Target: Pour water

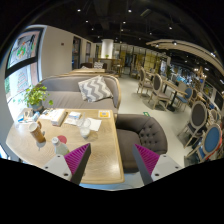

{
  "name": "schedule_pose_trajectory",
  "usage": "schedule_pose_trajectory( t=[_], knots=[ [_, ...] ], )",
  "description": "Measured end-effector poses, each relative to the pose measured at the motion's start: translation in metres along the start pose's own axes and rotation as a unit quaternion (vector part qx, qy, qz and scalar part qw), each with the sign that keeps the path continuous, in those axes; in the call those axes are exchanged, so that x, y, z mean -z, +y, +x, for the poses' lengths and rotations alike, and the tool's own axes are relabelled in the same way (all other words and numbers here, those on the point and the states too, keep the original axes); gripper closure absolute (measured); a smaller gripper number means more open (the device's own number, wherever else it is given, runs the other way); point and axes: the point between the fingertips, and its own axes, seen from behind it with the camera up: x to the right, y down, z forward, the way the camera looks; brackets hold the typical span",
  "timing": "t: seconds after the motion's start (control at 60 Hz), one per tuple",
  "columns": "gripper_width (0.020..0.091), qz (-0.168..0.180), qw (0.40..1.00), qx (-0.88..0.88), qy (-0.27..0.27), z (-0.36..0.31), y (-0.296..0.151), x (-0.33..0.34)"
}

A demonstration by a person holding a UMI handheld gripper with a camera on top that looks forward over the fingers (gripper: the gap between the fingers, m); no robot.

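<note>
My gripper [113,160] is held high above the near end of a long wooden table [105,150]. Its fingers are open, with magenta pads [78,156] wide apart and only the tabletop showing between them. Well beyond the fingers, a white cup [85,127] stands near the middle of the table. Another pale vessel [35,129] stands at the table's left side; I cannot tell what kind. A small greenish item [62,146] sits just ahead of the left finger. No water is visible.
A potted plant [37,97] and an open book [55,117] sit at the far left of the table. A grey sofa [75,95] with a patterned cushion [94,89] lies behind it, a dark armchair [140,130] to the right. Café chairs and tables [165,90] stand farther off.
</note>
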Motion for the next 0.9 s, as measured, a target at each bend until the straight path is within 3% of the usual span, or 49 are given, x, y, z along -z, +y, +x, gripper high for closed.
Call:
schedule_pose_trajectory(
  t=[0.45,0.733,0.9],
  knots=[
    [0.0247,-0.025,0.999,-0.013,-0.02,-0.022,0.067,-0.006],
    [0.025,-0.027,0.997,-0.023,-0.061,-0.128,0.134,-0.01],
    [0.0243,0.01,0.997,-0.021,-0.075,-0.189,0.13,-0.042]
  ],
)
